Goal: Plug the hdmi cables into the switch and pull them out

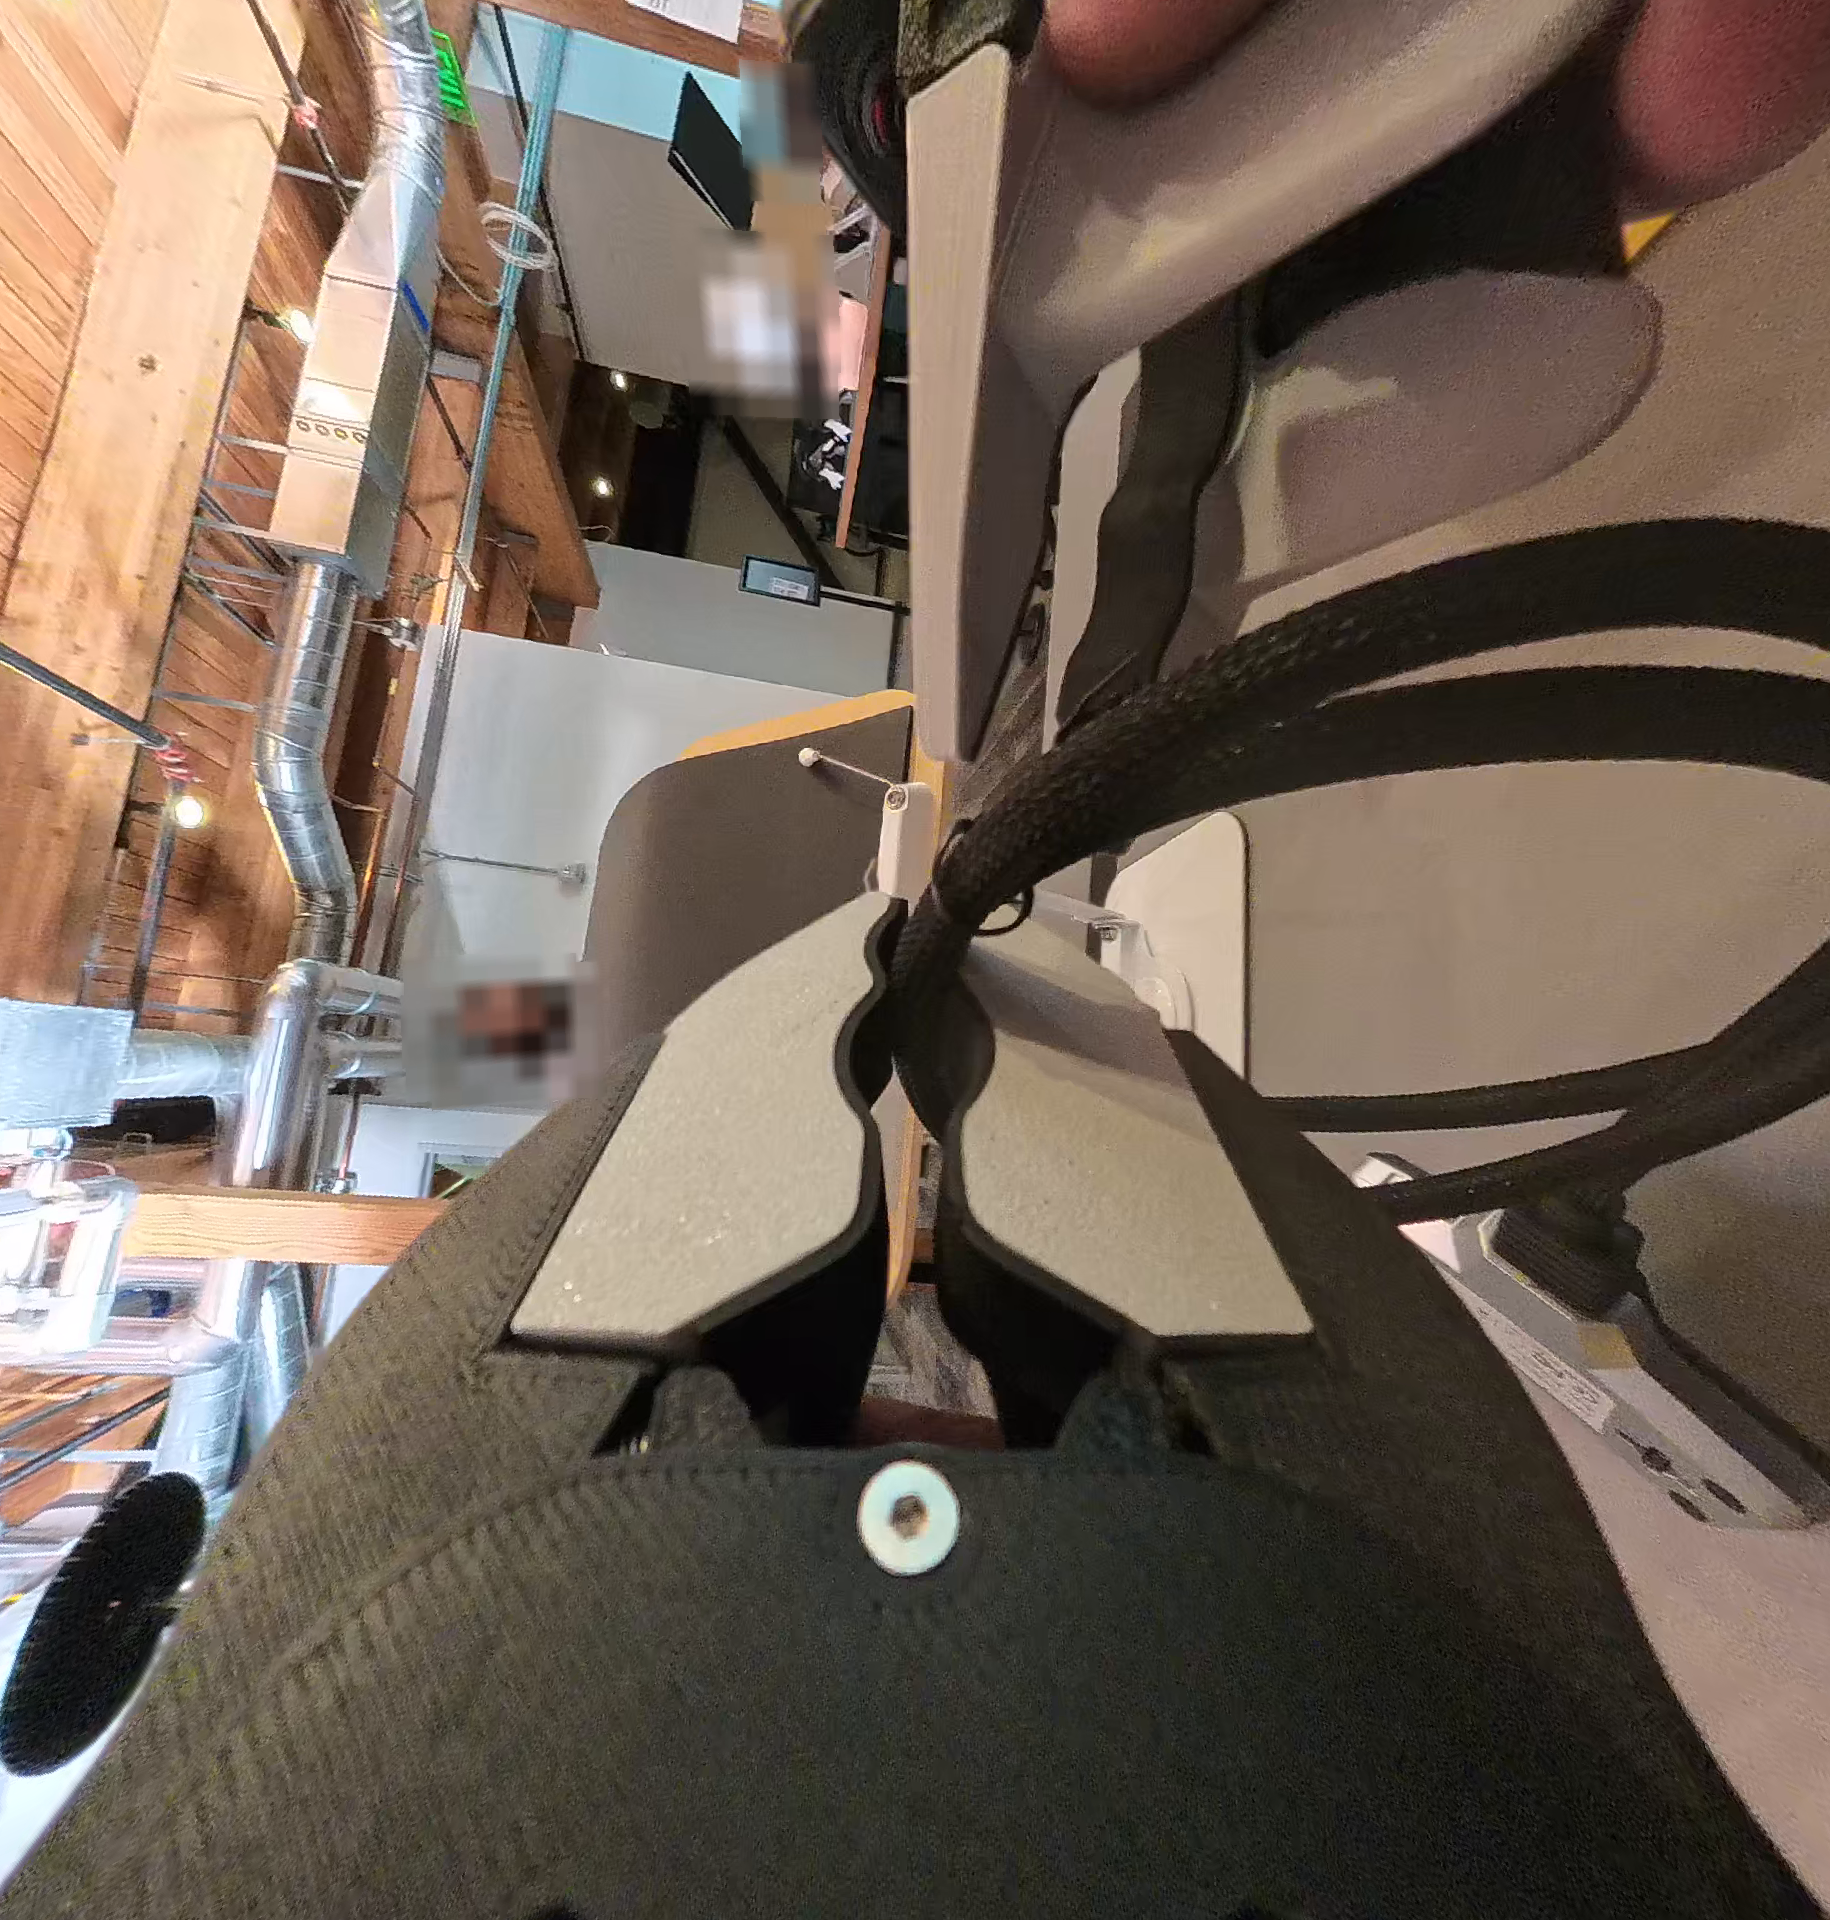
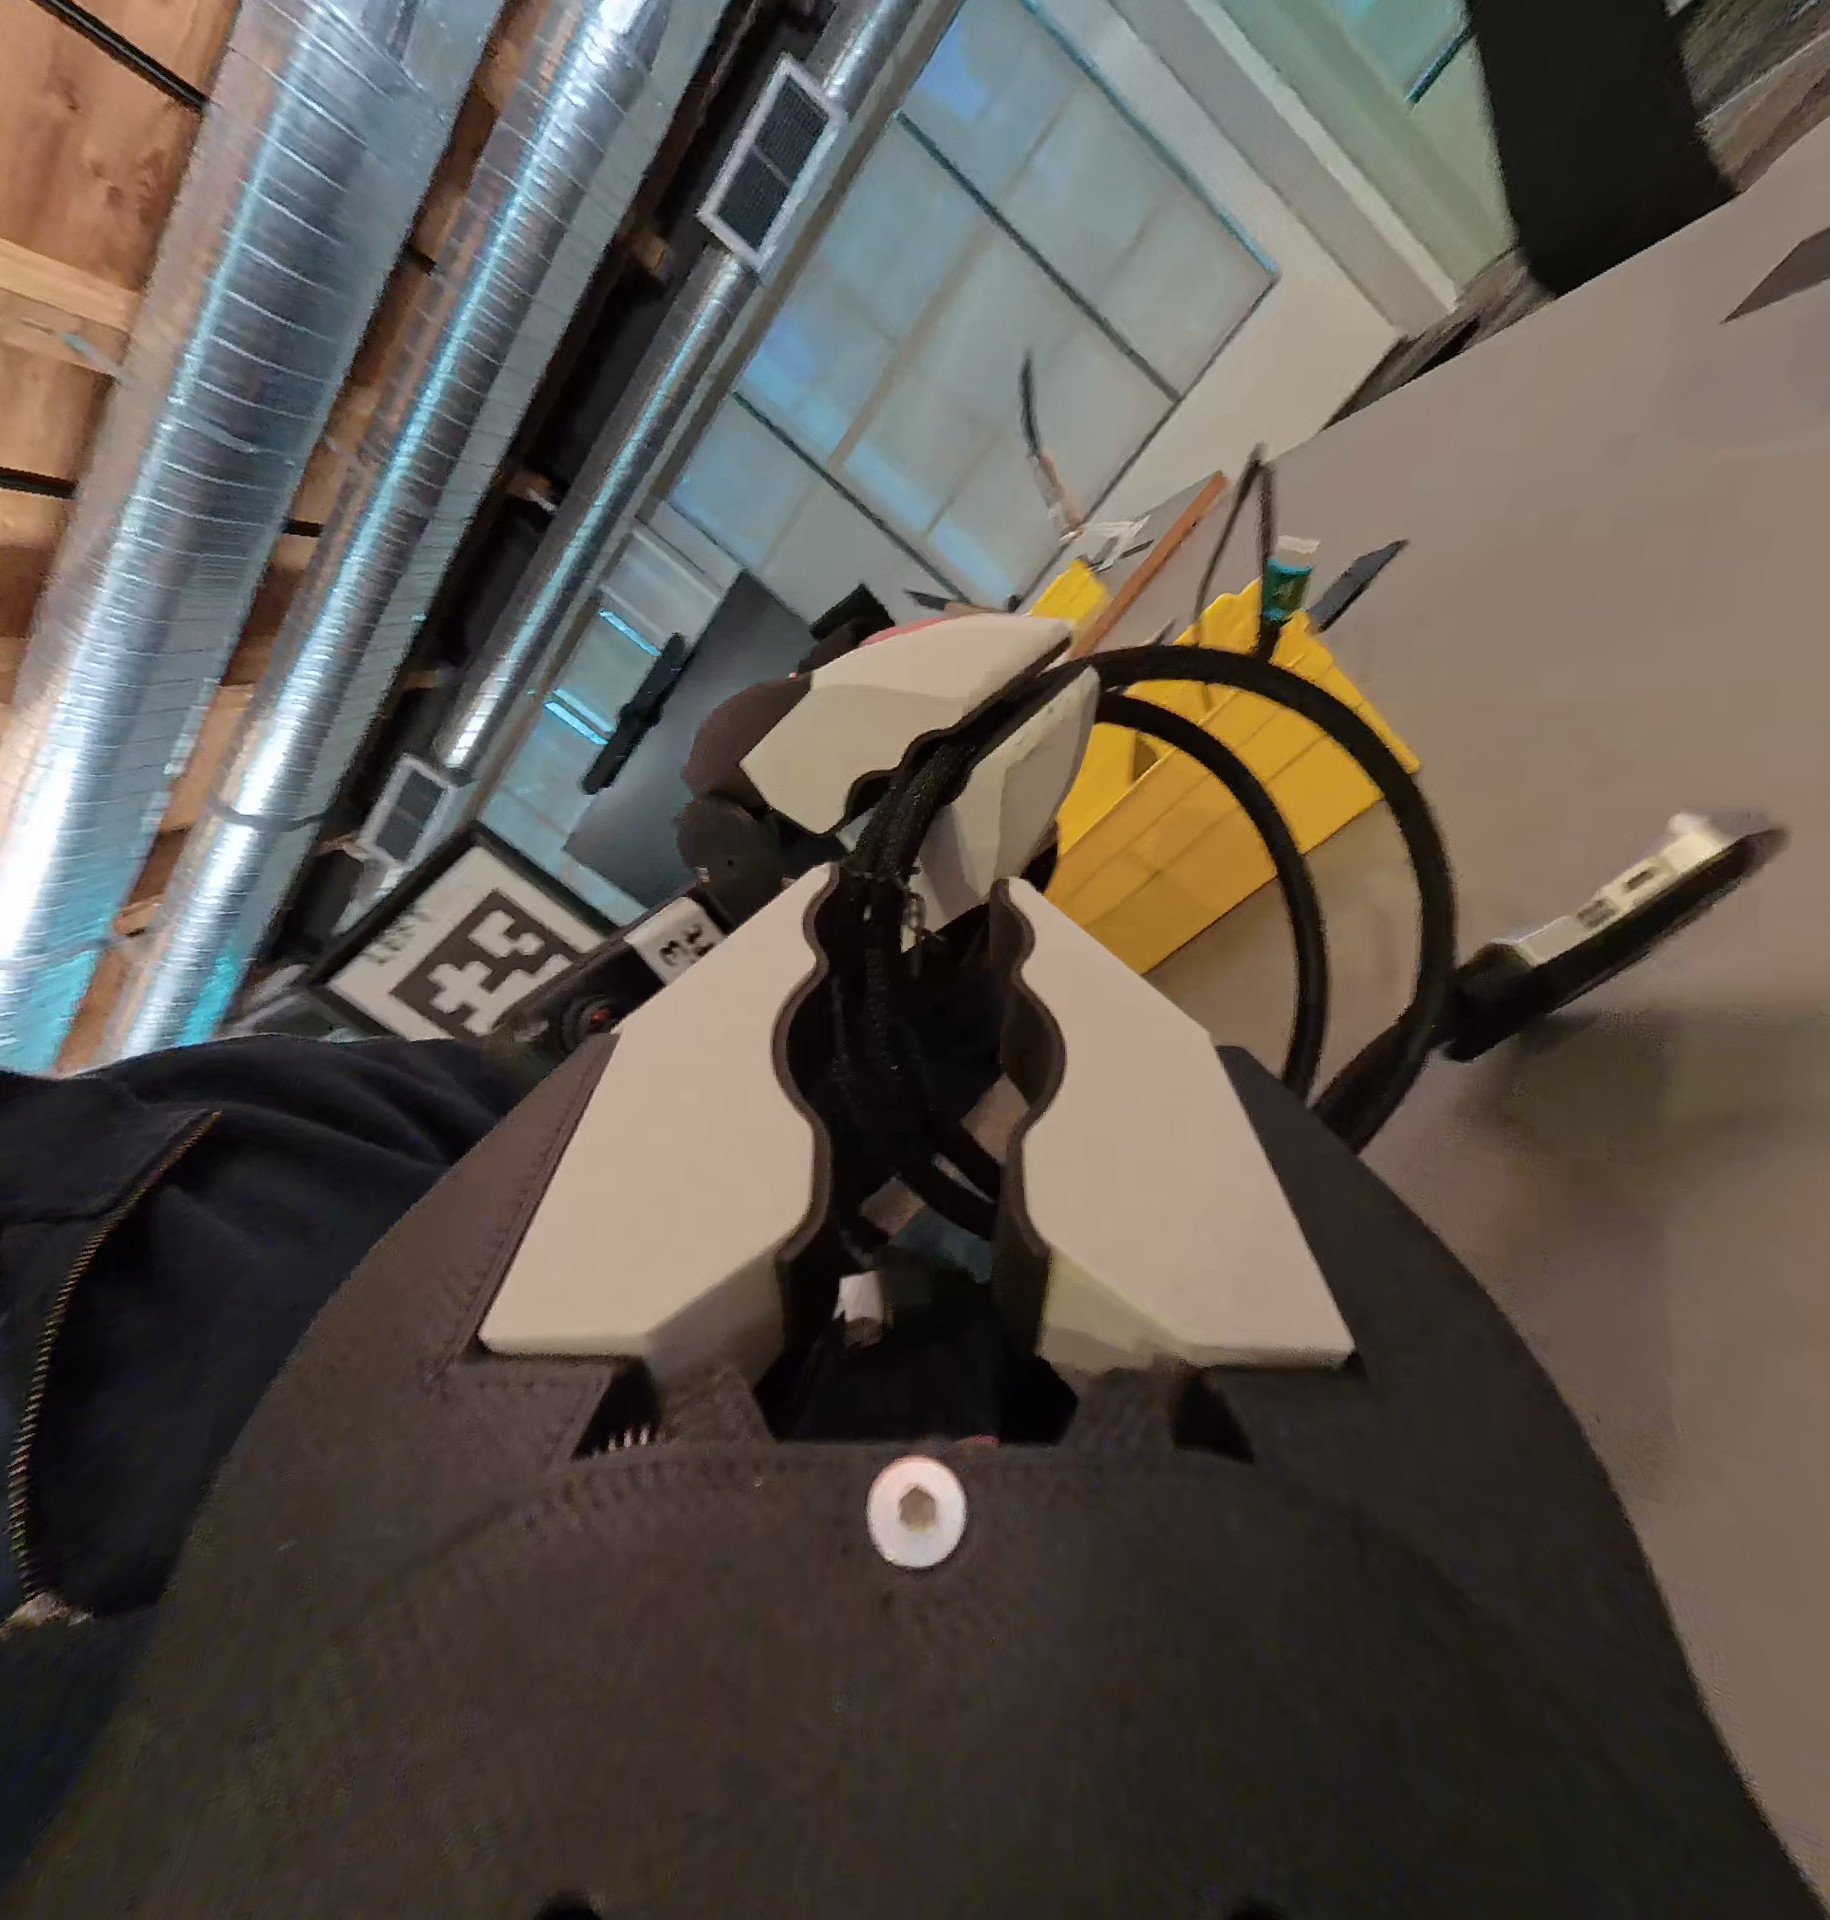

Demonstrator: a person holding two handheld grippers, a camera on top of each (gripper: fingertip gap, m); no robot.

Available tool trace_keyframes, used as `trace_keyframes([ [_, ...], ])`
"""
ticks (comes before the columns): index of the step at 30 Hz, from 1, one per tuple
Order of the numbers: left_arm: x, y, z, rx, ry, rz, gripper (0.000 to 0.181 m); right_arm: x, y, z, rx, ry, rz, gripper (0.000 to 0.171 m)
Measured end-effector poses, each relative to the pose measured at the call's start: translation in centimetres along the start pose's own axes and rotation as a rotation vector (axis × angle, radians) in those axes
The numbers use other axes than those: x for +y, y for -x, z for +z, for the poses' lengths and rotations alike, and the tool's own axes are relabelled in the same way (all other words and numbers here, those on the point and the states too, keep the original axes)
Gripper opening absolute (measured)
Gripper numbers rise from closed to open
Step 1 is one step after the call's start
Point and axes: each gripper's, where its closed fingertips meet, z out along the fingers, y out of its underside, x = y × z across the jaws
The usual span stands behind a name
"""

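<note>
My left gripper (image 1: 926, 935) is shut on a bundle of black braided hdmi cables (image 1: 1254, 665), pinched at its fingertips. The cables loop to the right over the grey table (image 1: 1513, 935). One black plug (image 1: 1555, 1247) sits in the silver hdmi switch (image 1: 1638, 1382) at the lower right. My right gripper (image 2: 911, 904) is closed around the same cable bundle (image 2: 880, 997), just behind the left gripper's (image 2: 942, 727) grip. The switch also shows in the right wrist view (image 2: 1638, 894), lying on the table with a black plug (image 2: 1503, 977) in its end. The right gripper (image 1: 963, 416) appears held by a hand.
A yellow bin (image 2: 1233, 769) stands on the table beyond the cable loops. A person's dark zipped sleeve (image 2: 215, 1247) is at the left. A desk divider panel (image 1: 745, 862) stands behind the left gripper. Ducts and wooden ceiling fill the background.
</note>
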Motion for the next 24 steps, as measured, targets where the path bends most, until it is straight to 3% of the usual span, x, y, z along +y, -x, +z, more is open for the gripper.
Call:
trace_keyframes([
  [14,-0.25,-0.40,-0.17,-0.038,-0.017,0.038,0.002,1.05,-0.44,-0.01,-0.136,-0.068,0.125,0.006],
  [19,-0.28,-0.64,-0.11,-0.035,-0.019,0.036,0.003,0.97,-0.48,-0.07,-0.136,-0.088,0.123,0.005],
  [21,-0.32,-0.66,-0.09,-0.034,-0.020,0.035,0.002,0.93,-0.23,-0.05,-0.154,-0.092,0.130,0.016],
  [24,-0.36,-0.67,-0.07,-0.034,-0.022,0.034,0.002,0.82,-0.20,-0.15,-0.152,-0.101,0.119,0.004],
])
